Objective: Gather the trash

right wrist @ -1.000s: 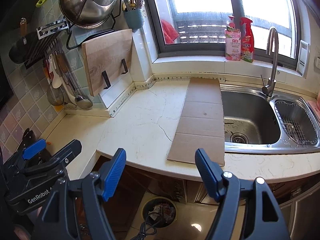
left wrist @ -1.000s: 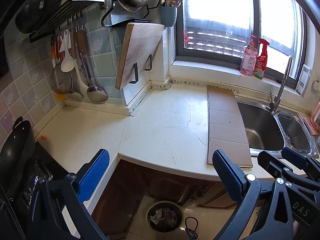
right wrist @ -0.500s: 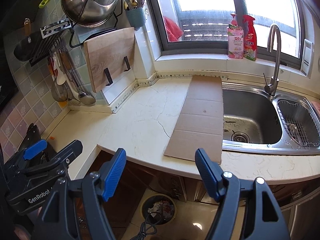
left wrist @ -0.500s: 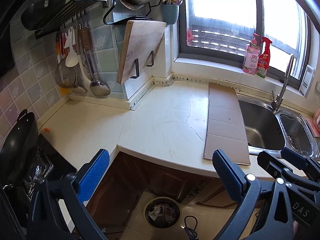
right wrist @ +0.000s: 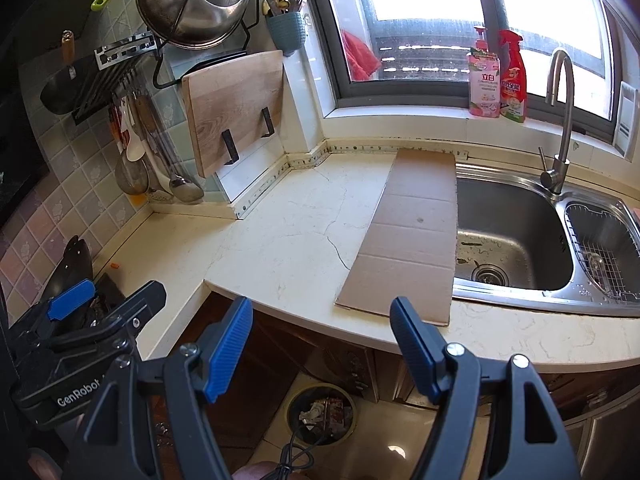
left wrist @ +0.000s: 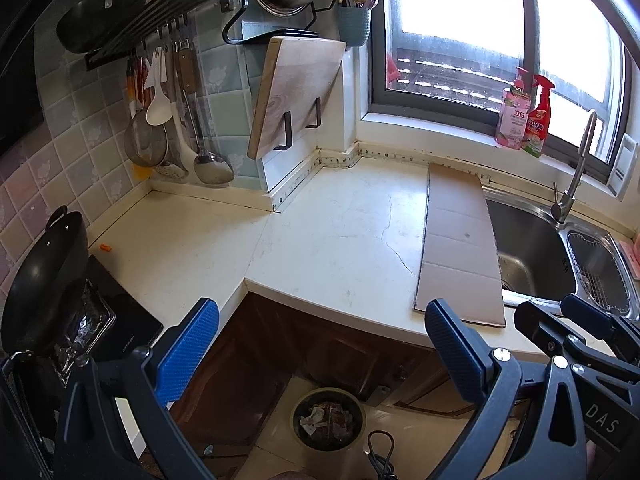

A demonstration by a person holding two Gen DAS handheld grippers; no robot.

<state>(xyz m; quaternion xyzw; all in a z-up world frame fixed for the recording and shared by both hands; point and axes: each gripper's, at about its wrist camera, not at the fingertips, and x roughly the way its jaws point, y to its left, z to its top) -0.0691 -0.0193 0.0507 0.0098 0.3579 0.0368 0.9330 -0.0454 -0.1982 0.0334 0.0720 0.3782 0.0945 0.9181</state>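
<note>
At the far left we see a black wok (left wrist: 42,280) cut off by the frame edge, sitting on a foil-lined black stove (left wrist: 120,320) whose front carries pale lettering too small for us to read. A tiny orange scrap (left wrist: 105,247) lies on the cream stone countertop (left wrist: 320,240) near the wok; we cannot tell what it is.

Our left gripper (left wrist: 320,352), black with blue ribbed pads, hangs released, its jaws spread wide with nothing between them. In the right wrist view its body reads "GenRobot", the end of the word hidden behind our own frame. Below, on the tiled floor in front of the dark wooden cabinet (left wrist: 280,352), stands a round dark waste bin (left wrist: 328,420) holding crumpled paper and wrappers; its contents are too small to sort out. It lies under and between the left gripper's fingers, well below them.

Moving right, the flat brown cardboard strip (right wrist: 412,236) lies on the countertop, its right edge overlapping the rim of the stainless steel sink (right wrist: 516,240), its near end just beyond the right gripper's fingertips and apart from them. Our right gripper (right wrist: 320,344) is likewise released and empty; in the left wrist view its side shows "DAS", the rest cut off.

On the windowsill stand a pink pump bottle (right wrist: 485,76) marked "立白" and a red spray bottle (right wrist: 513,76) whose label we cannot read.
</note>
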